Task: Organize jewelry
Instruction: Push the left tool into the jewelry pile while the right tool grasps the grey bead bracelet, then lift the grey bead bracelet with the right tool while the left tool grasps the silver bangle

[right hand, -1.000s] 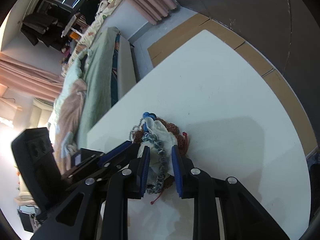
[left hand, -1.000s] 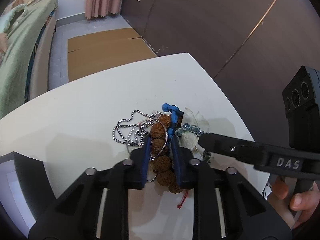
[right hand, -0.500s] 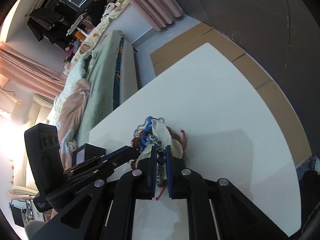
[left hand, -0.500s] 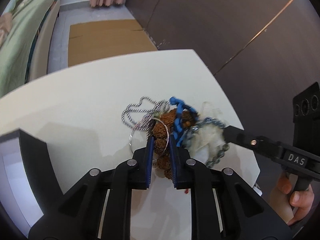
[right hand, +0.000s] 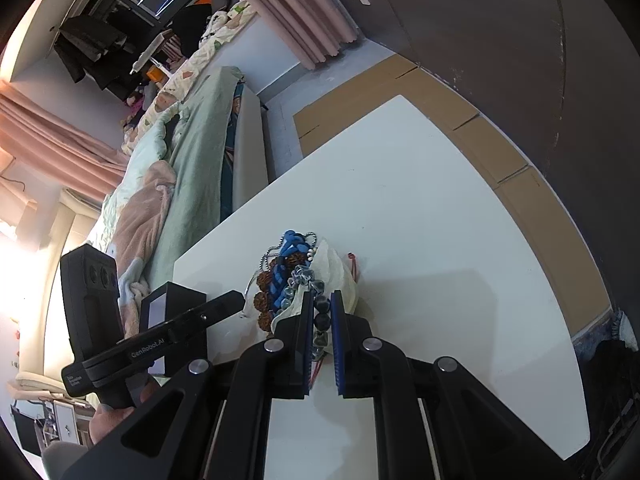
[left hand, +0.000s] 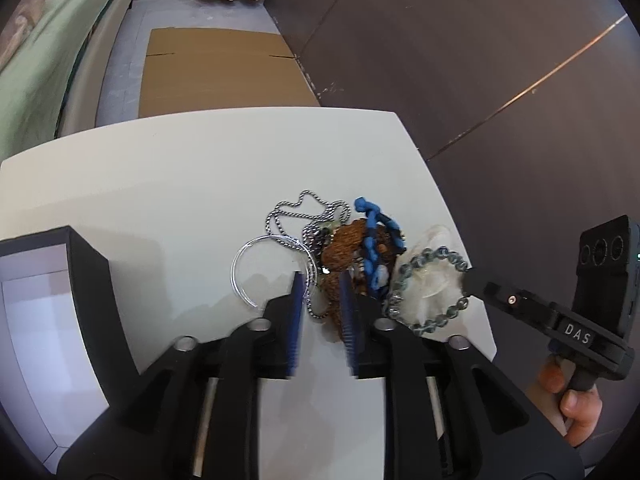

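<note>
Right hand-held gripper (right hand: 322, 316) pinches the light bead bracelet (left hand: 430, 290) at the tangled pile's three o'clock on the counter (left hand: 160, 184); left hand-held gripper (left hand: 322, 292), jaws just opening, straddles stiff brown beads (left hand: 344, 250); slippery chain (left hand: 304, 210) likely snags.

White letters "DAS" stand on the black arm of the right tool (left hand: 466, 280) seen from the left wrist, and "GenRobot.AI" runs along the arm of the left tool (right hand: 240, 300) seen from the right wrist.

A home bedroom: quilted bed (right hand: 180, 168), pink curtains (right hand: 296, 12), hanging clothes (right hand: 92, 44).
</note>
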